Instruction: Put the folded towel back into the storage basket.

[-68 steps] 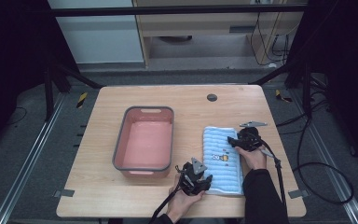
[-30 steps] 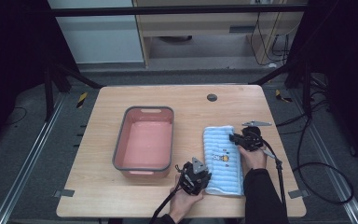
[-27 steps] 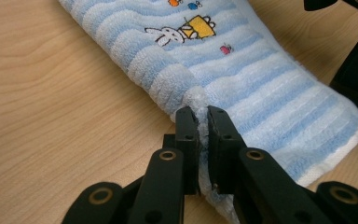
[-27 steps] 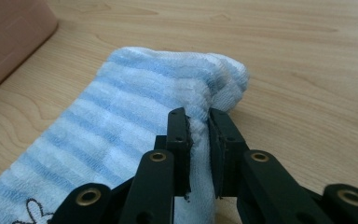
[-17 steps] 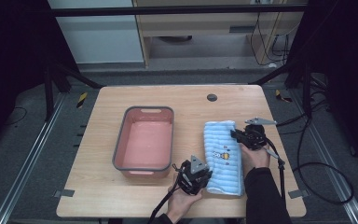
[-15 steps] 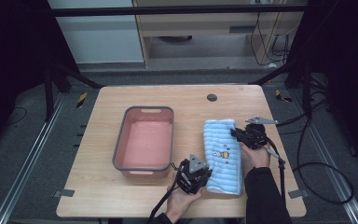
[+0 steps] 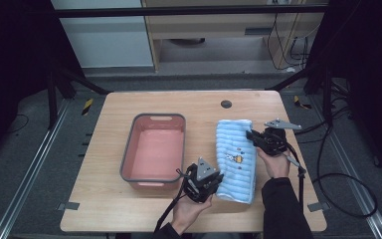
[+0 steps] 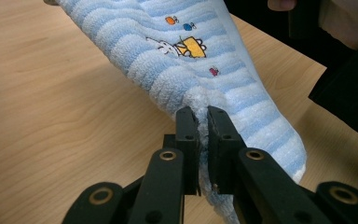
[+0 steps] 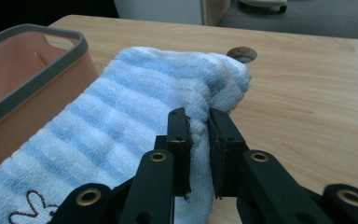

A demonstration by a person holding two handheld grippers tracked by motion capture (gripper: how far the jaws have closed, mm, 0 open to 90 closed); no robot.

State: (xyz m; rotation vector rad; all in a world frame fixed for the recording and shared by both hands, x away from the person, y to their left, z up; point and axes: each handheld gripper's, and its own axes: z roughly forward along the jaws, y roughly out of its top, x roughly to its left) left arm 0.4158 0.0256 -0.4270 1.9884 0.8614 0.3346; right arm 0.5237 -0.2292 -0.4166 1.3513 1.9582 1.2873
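Blue striped towel (image 7: 236, 158) stretched long on the desk (image 7: 104, 149), just right of the pink tub (image 7: 155, 148), a small cartoon print on top. Near edge pinched tight in the left gripper (image 8: 202, 122), fingers (image 8: 186, 130) clamped on the plush fold. Far edge bunched and clenched in the right gripper (image 9: 199, 122). Round hole (image 7: 226, 104) in the desk beyond.
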